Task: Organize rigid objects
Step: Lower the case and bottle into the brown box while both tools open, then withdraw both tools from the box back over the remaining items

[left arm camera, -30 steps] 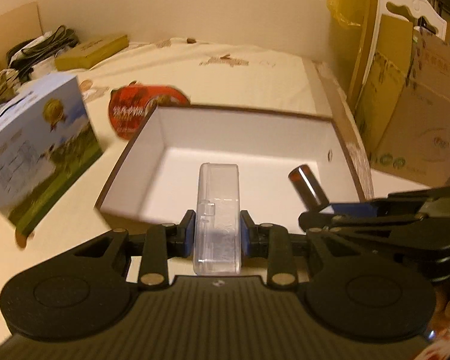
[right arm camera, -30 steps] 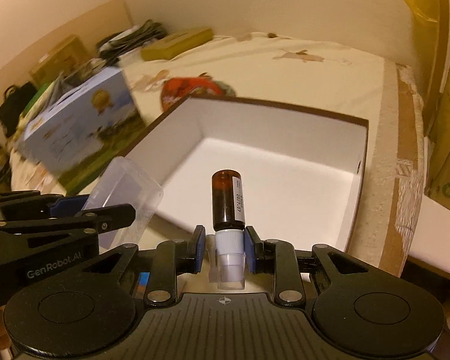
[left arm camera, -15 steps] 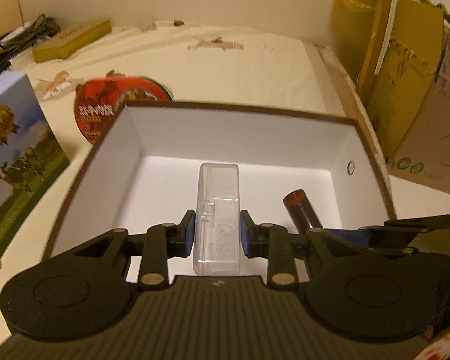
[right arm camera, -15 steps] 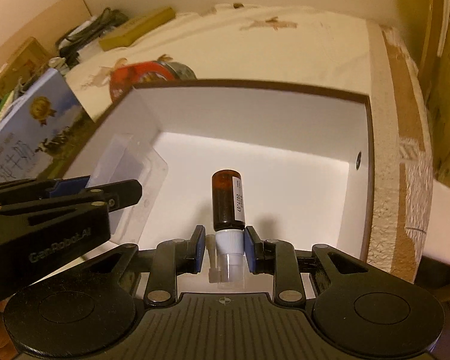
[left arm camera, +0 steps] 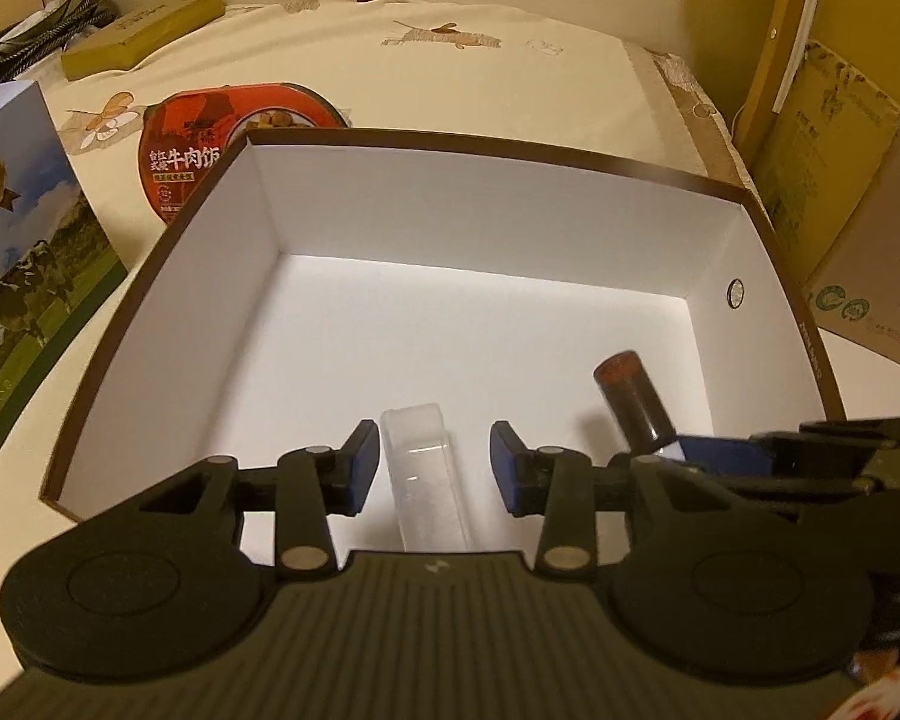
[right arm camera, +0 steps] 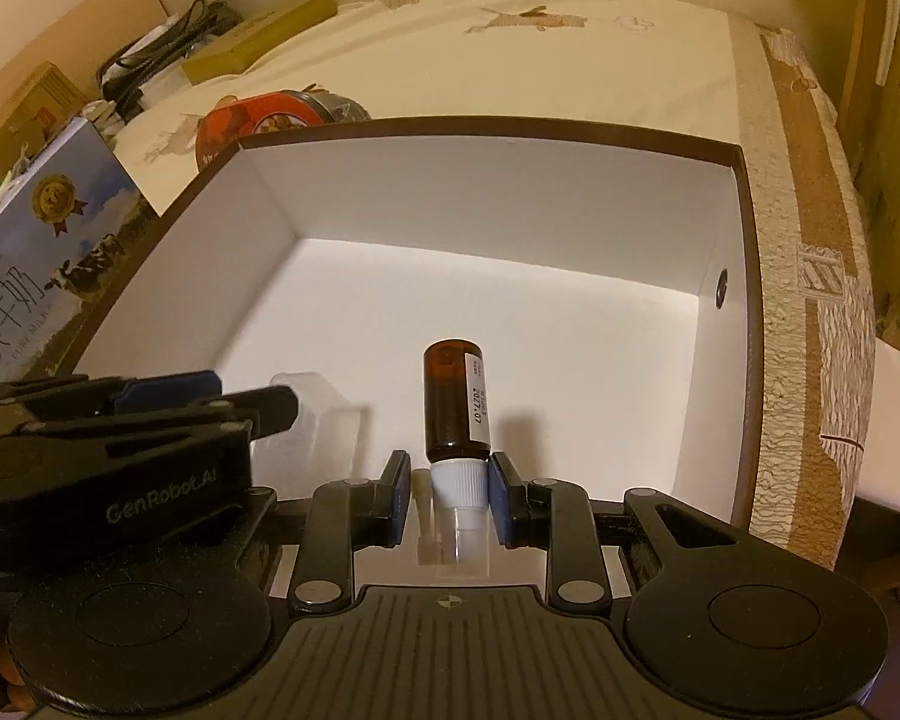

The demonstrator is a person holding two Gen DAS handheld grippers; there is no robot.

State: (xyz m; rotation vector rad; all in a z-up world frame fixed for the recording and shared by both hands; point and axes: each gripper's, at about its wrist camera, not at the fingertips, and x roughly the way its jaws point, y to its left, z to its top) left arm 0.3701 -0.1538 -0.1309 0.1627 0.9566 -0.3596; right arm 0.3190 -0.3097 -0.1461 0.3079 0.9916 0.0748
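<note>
Left hand-held gripper (left arm camera: 433, 463) opening around one clear case (left arm camera: 426, 474), right hand-held gripper (right arm camera: 444, 495) clamping one amber bottle (right arm camera: 453, 408), one white box (left arm camera: 510, 228)

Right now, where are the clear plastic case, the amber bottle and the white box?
clear plastic case (left arm camera: 423, 468): left wrist view, its top face.
amber bottle (right arm camera: 450, 402): right wrist view, its brown glass body.
white box (left arm camera: 480, 222): left wrist view, its far inner wall.

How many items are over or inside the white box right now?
2. The clear plastic case lies on the box floor between the left gripper's opening jaws; the amber bottle is clamped in the right gripper.
</note>
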